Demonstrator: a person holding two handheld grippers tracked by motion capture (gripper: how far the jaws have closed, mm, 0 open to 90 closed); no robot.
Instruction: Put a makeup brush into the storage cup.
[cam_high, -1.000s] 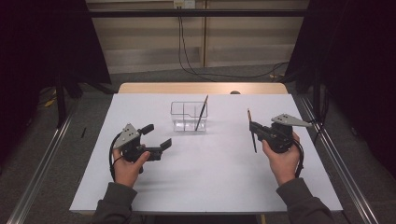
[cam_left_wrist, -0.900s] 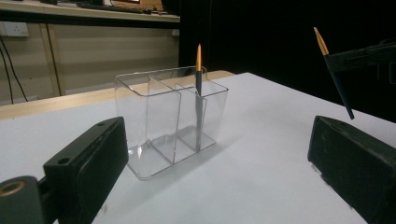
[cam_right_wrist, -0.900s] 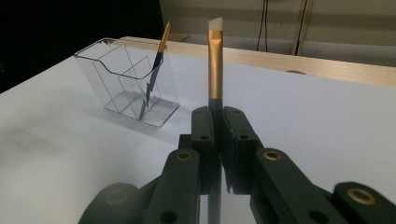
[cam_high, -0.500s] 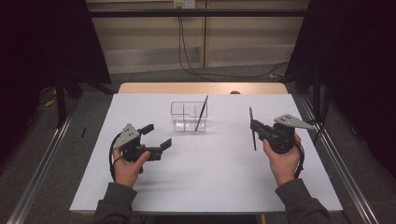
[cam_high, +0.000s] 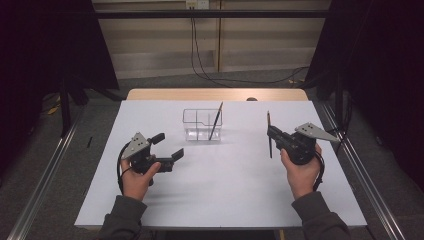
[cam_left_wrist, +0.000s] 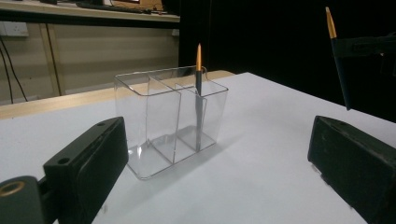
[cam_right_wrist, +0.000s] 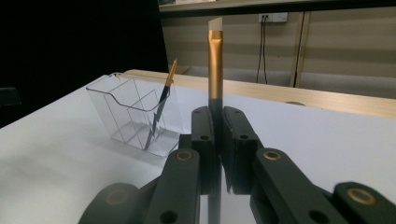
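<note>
A clear plastic organizer with several compartments stands mid-table, and a dark brush with an orange tip leans in its right compartment. To its right, my right gripper is shut on a second brush, held nearly upright above the table. In the right gripper view that brush shows an orange ferrule and a pale tip rising from the closed jaws. My left gripper hovers left of the organizer, open with nothing between its jaws. The left gripper view looks past its own gripper at the organizer.
The white tabletop ends in a wooden strip at the far edge. Metal rails run along the floor on both sides. Dark curtains and a wall with hanging cables stand behind the table.
</note>
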